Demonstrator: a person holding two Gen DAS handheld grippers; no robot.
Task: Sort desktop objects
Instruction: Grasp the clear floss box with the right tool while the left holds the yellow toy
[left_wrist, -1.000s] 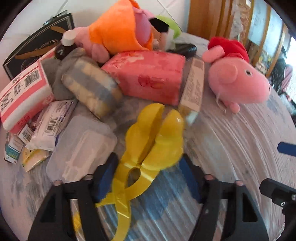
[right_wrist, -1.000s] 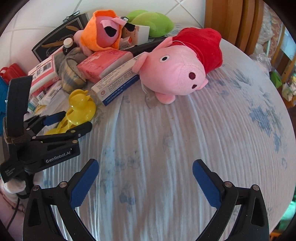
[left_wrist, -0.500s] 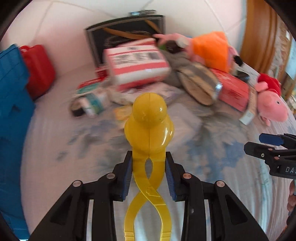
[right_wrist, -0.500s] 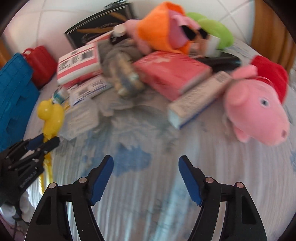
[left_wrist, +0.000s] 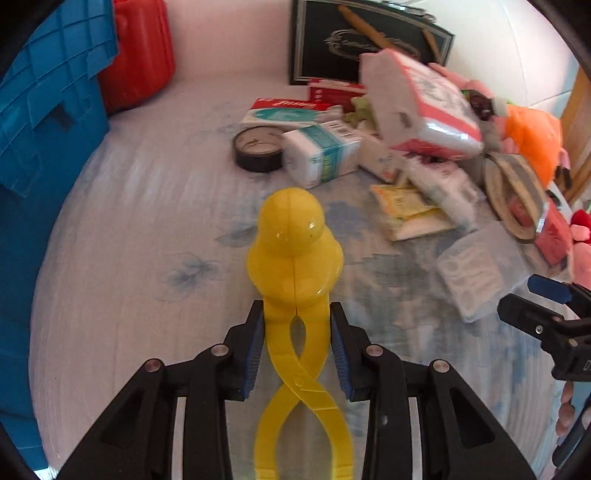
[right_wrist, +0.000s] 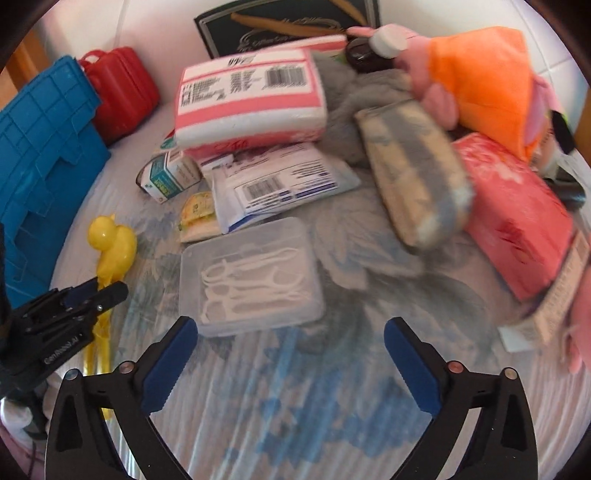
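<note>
My left gripper (left_wrist: 297, 334) is shut on a yellow duck-shaped tong toy (left_wrist: 293, 251), held above the pale blue-flowered cloth; the toy also shows in the right wrist view (right_wrist: 110, 245) with the left gripper (right_wrist: 79, 301) at the left. My right gripper (right_wrist: 290, 354) is open and empty just in front of a clear plastic box of white floss picks (right_wrist: 251, 275). It shows at the right edge of the left wrist view (left_wrist: 546, 299). A pile lies behind: a pink-and-white pack (right_wrist: 251, 96), a white label pouch (right_wrist: 280, 184), a striped pouch (right_wrist: 413, 173), a pink tissue pack (right_wrist: 517, 214).
A blue crate (left_wrist: 40, 122) and a red case (left_wrist: 136, 51) stand at the left. A tape roll (left_wrist: 258, 147), a teal-and-white box (left_wrist: 321, 155), yellow sachets (left_wrist: 406, 210), a dark framed box (left_wrist: 369, 40) and an orange plush (right_wrist: 484, 77) lie around the pile.
My left gripper closed on the yellow toy, lifted it and swung left toward the blue crate. My right gripper swung left and came close to the clear floss box.
</note>
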